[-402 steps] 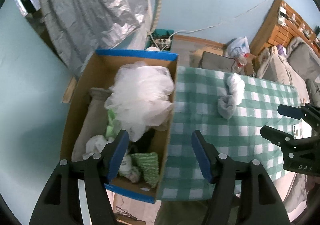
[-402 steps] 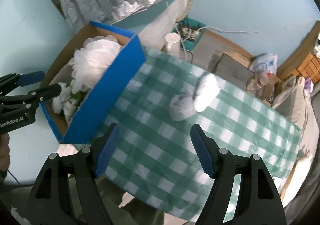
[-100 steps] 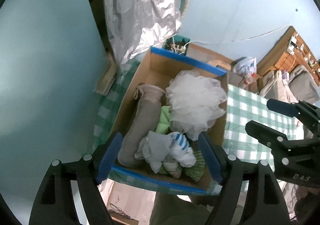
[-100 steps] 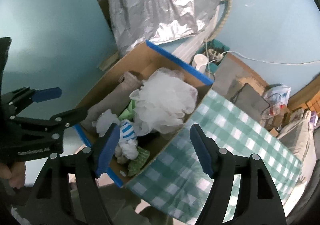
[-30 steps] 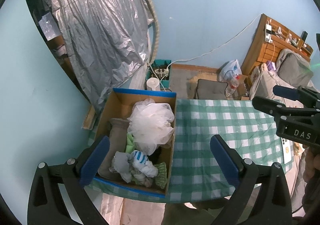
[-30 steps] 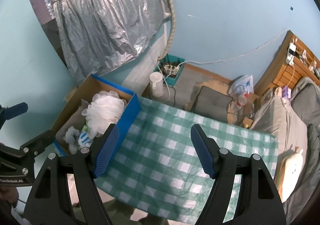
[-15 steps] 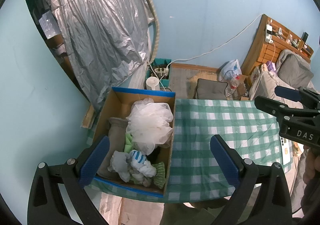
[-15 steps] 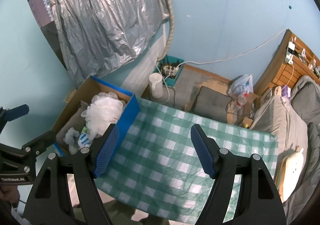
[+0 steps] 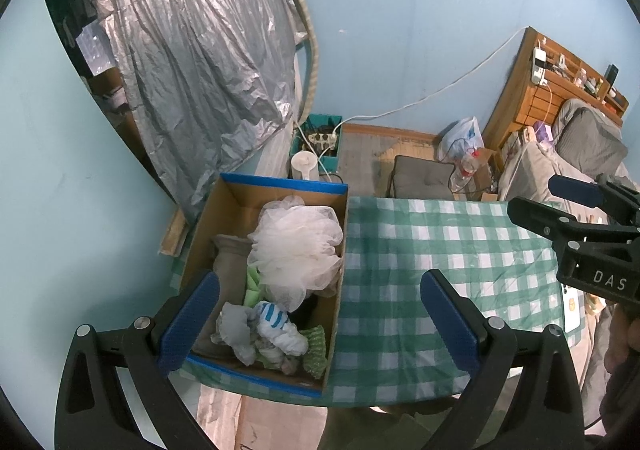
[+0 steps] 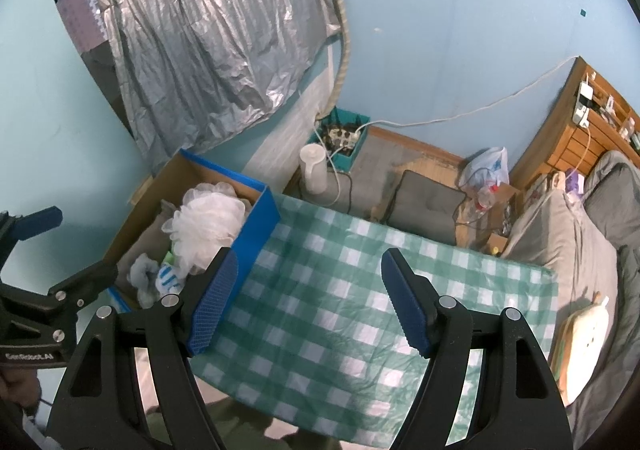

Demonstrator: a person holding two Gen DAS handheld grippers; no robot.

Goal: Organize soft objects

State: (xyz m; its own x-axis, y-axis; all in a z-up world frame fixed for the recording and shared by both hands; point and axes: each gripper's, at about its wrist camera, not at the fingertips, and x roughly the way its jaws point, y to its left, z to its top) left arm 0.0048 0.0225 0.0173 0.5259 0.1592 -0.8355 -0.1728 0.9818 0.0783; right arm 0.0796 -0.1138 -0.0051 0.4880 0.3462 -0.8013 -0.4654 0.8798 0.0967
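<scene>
Presently, the left gripper (image 9: pixel 318 322) and right gripper (image 10: pixel 310 300) are held with fingers spread wide, nothing between them. The soft items, among them a white mesh puff (image 9: pixel 298 250), are contained in the cardboard box (image 9: pixel 276 190) at the left end of the checked tablecloth (image 9: pixel 436 262).

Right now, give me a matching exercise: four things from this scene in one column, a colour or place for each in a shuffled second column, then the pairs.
Things
1. mesh bath pouf
2. striped sock
3. tablecloth
4. left claw

Descriptions
A. green and white checks
B. open, holding nothing
C. white, the biggest item in the cardboard box
D. white with blue bands, at the near end of the box

Pairs: 1-C, 2-D, 3-A, 4-B
</scene>
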